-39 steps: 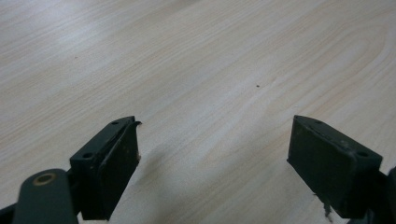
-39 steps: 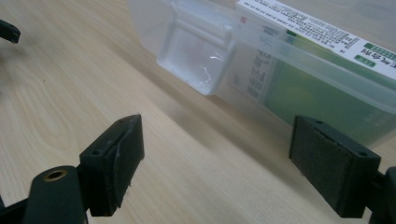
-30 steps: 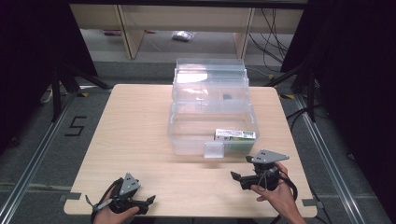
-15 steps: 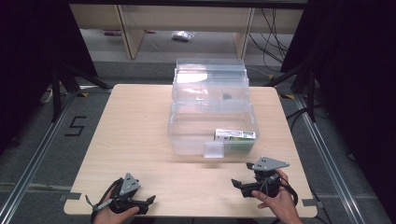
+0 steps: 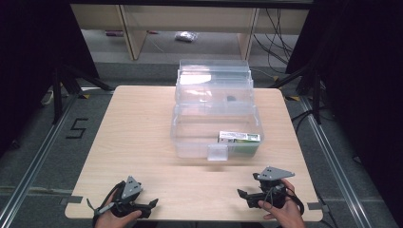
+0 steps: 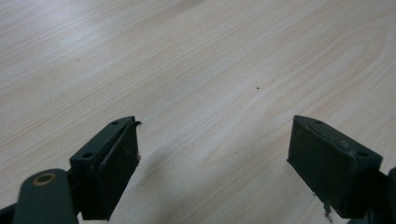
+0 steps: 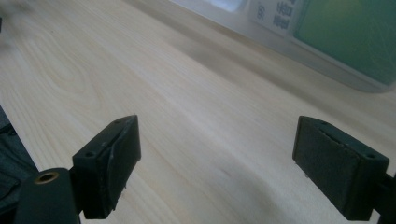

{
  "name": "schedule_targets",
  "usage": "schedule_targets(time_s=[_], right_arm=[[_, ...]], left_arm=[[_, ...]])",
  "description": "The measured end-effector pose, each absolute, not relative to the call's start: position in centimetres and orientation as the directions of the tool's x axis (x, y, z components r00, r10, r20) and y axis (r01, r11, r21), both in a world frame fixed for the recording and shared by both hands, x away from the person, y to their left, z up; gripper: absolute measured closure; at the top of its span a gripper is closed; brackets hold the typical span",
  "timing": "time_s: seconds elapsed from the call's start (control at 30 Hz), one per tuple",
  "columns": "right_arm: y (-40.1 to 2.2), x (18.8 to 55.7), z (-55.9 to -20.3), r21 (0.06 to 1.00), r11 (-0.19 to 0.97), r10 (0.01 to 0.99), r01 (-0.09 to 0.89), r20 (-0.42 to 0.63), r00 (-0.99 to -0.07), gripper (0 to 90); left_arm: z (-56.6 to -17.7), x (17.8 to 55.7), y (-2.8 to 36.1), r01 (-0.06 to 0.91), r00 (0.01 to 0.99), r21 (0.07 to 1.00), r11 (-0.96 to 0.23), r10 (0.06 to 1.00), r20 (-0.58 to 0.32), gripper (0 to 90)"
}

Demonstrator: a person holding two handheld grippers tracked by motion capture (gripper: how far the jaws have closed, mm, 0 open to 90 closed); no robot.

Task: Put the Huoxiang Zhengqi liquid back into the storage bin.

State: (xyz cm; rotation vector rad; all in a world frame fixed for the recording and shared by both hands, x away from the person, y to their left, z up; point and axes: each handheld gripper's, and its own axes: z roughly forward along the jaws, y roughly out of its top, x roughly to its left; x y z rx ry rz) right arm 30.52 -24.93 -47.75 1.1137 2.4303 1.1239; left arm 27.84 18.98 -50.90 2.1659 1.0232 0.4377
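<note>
A clear plastic bin point(image 5: 199, 137) stands in the middle of the wooden table point(image 5: 138, 128), with its lid point(image 5: 214, 83) laid back behind it. A green and white box point(image 5: 240, 138) lies in the bin's front right corner, and it shows through the bin wall point(image 7: 345, 42) in the right gripper view. My left gripper point(image 5: 151, 205) rests at the table's front left, open and empty over bare wood point(image 6: 210, 93). Near the front right edge, my right gripper point(image 5: 243, 195) is open too, with nothing between its jaws.
A small latch tab point(image 5: 217, 153) sticks out from the bin's front wall. Dark floor and metal rails point(image 5: 28, 166) flank the table. Shelving legs point(image 5: 130, 33) and cables point(image 5: 280, 33) stand beyond the far edge. Bare wood lies between the bin and both grippers.
My right gripper has drawn back from the bin toward the table's front edge. The left gripper has stayed put.
</note>
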Motion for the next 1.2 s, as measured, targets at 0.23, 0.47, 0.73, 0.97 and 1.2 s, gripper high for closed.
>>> schedule_targets(time_s=[0.23, 0.47, 0.73, 0.97, 1.2], right_arm=[[-25.1, 29.3, -48.6, 0.679, 0.414, 0.759, 0.606, 0.110, -0.642, 16.2], [-25.2, 28.6, -48.7, 0.658, 0.434, 0.768, 0.616, 0.088, -0.634, 16.1], [-25.5, 28.8, -49.1, 0.662, 0.463, 0.768, 0.589, 0.033, -0.640, 16.1], [-25.2, 28.6, -49.1, 0.636, 0.455, 0.776, 0.623, 0.060, -0.627, 16.1], [-25.2, 28.8, -49.3, 0.628, 0.451, 0.789, 0.635, 0.053, -0.612, 16.1]], left_arm=[[-50.9, 27.8, 18.9, 0.542, 0.626, 0.707, -0.454, 0.780, 0.021, 15.7], [-50.9, 27.8, 18.9, 0.543, 0.628, 0.706, -0.455, 0.778, 0.018, 15.7], [-50.9, 27.8, 18.9, 0.540, 0.632, 0.712, -0.449, 0.775, 0.010, 15.6], [-51.0, 27.9, 18.9, 0.550, 0.626, 0.702, -0.452, 0.780, 0.012, 15.3], [-50.9, 27.9, 18.9, 0.538, 0.634, 0.715, -0.446, 0.773, 0.005, 15.3]])
